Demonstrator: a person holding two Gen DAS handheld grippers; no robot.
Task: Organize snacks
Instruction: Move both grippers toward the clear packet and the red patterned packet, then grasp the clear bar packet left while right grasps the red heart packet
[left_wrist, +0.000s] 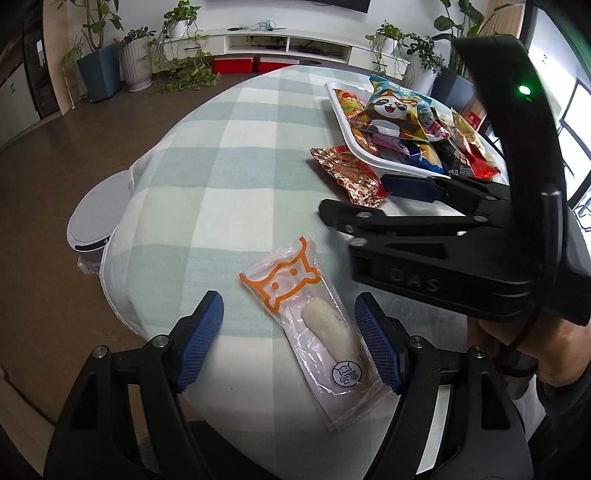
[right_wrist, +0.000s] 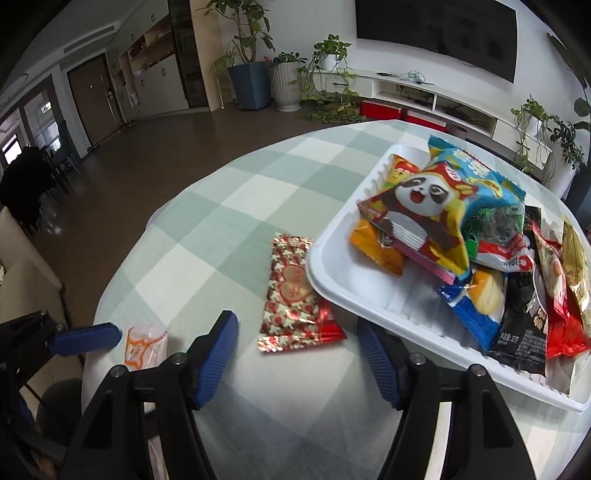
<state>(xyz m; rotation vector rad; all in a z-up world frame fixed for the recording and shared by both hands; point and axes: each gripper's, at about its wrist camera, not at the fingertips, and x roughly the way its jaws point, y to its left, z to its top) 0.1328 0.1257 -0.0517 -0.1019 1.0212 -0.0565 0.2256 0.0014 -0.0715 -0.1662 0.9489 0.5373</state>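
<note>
In the left wrist view a clear packet (left_wrist: 314, 325) with an orange cat outline and a pale cracker inside lies flat on the checked cloth. My left gripper (left_wrist: 291, 332) stands open around it, one blue pad on each side, neither pressing. A red and gold heart packet (right_wrist: 295, 295) lies partly under the rim of the white tray (right_wrist: 332, 266), just ahead of my open right gripper (right_wrist: 299, 354), which holds nothing. The same right gripper (left_wrist: 365, 201) shows from the side in the left view, beside the heart packet (left_wrist: 351, 173). The tray (left_wrist: 364, 151) holds several snack packets, topped by a panda bag (right_wrist: 424, 218).
The round table wears a green and white checked cloth (left_wrist: 229, 155), its edge close on the left. A white round bin (left_wrist: 96, 229) stands on the floor below that edge. A hand (left_wrist: 517, 350) grips the right tool. Potted plants and a low cabinet line the far wall.
</note>
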